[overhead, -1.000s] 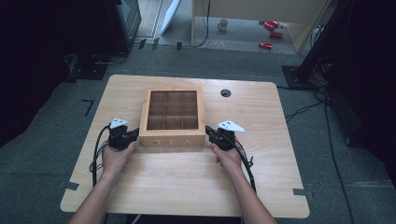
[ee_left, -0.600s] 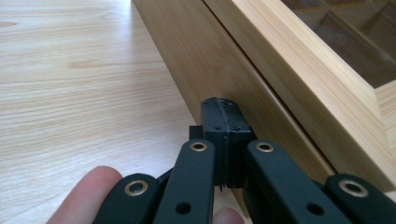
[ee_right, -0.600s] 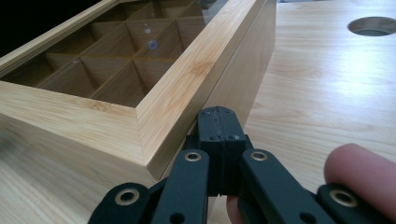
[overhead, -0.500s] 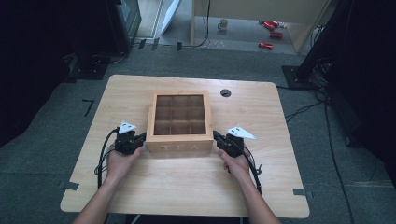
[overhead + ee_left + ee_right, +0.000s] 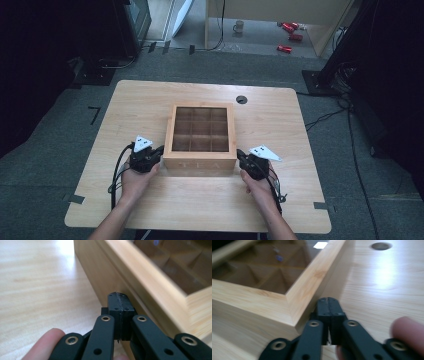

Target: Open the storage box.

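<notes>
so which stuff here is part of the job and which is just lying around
In the job:
wooden tea box
left gripper, jaws shut, at the box's left side
right gripper, jaws shut, at its right side

Lying about:
mug on the floor
red cans on the floor

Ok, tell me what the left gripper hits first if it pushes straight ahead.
The left gripper, jaws shut, points at the left side wall of the wooden tea box. It would meet that wall almost at once; whether it already touches is unclear.

A pale wooden table [image 5: 150, 100] with a round cable hole [image 5: 242, 99] stands on grey carpet [image 5: 65, 150], dark equipment at both sides, with a mug [image 5: 239, 25] and red objects [image 5: 290, 35] on the lit floor beyond.
</notes>
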{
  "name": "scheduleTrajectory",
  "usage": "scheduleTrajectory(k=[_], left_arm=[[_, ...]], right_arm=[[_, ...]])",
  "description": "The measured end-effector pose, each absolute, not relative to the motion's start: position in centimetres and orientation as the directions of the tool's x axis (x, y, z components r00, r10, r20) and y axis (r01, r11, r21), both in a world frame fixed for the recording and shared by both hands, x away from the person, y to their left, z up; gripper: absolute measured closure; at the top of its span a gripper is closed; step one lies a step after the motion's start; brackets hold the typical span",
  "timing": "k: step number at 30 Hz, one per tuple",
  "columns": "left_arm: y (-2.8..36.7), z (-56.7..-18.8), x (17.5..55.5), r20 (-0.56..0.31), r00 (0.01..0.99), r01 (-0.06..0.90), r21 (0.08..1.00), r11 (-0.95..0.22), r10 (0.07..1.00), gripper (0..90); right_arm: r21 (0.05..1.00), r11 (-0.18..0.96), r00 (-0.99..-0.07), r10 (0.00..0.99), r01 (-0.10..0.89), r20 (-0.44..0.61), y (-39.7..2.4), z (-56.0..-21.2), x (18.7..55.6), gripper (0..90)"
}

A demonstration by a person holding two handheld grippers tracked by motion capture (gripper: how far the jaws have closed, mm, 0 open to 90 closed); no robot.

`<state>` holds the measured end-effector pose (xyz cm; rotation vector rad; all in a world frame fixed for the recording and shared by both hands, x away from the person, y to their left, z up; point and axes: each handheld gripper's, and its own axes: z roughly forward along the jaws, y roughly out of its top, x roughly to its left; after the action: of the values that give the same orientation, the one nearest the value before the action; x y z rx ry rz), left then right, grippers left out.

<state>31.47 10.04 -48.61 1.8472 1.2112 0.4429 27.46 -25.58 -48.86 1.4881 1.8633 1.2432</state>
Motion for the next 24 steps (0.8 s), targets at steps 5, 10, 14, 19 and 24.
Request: scheduleTrajectory(k=[5, 10, 14, 19, 24], left_arm=[[11.7, -48.7, 31.2, -0.177, 0.433, 0.603, 0.786, -0.138, 0.884, 64.1], [14.1, -49.4, 30.5, -0.211, 0.426, 0.638, 0.759, -0.127, 0.880, 48.8], [15.4, -50.1, 29.3, -0.198, 0.451, 0.645, 0.747, -0.164, 0.870, 34.0], [14.5, -50.5, 28.6, -0.188, 0.488, 0.655, 0.724, -0.216, 0.852, 15.6], [13.6, -50.4, 28.4, -0.192, 0.542, 0.632, 0.735, -0.246, 0.818, 13.6]], right_arm=[[0.835, -0.039, -0.282, 0.932, 0.549, 0.228, -27.7, -48.3, 27.1, 50.8], [0.829, -0.037, -0.253, 0.944, 0.558, 0.213, -29.5, -48.4, 26.6, 30.4], [0.813, -0.008, -0.253, 0.948, 0.582, 0.191, -30.6, -49.6, 25.9, 20.1], [0.810, -0.009, -0.268, 0.941, 0.587, 0.204, -31.0, -49.9, 25.6, 17.3], [0.815, -0.025, -0.263, 0.940, 0.579, 0.216, -31.1, -49.7, 25.3, 17.3]])
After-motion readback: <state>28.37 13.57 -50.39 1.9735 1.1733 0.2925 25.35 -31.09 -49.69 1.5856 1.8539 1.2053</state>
